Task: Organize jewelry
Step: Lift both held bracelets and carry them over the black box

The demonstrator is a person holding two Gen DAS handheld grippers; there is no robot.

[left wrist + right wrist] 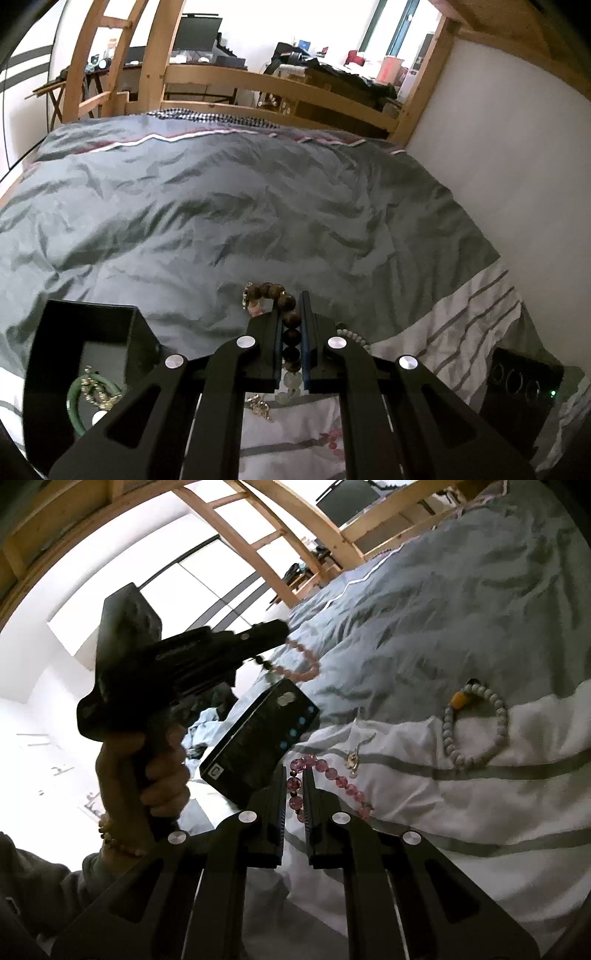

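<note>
Between the jaws of the left gripper, which are clenched on it, runs a bracelet of round, glossy dark-brown wooden beads, its string lying along the fingers and curling out past their tips with a few pale pink beads. Down and to the left of those jaws stands an open black box holding a green cord bracelet and a gold chain; this hand looks the nearer to it, so a leftward swing seems the coming move. The right gripper pinches a strand of clear faceted pink beads, which trails off to the right of its jaws onto the white striped bedding. Farther right on the bed lies a ring of matte pale-grey beads with one orange bead, beside a small gold piece
</note>
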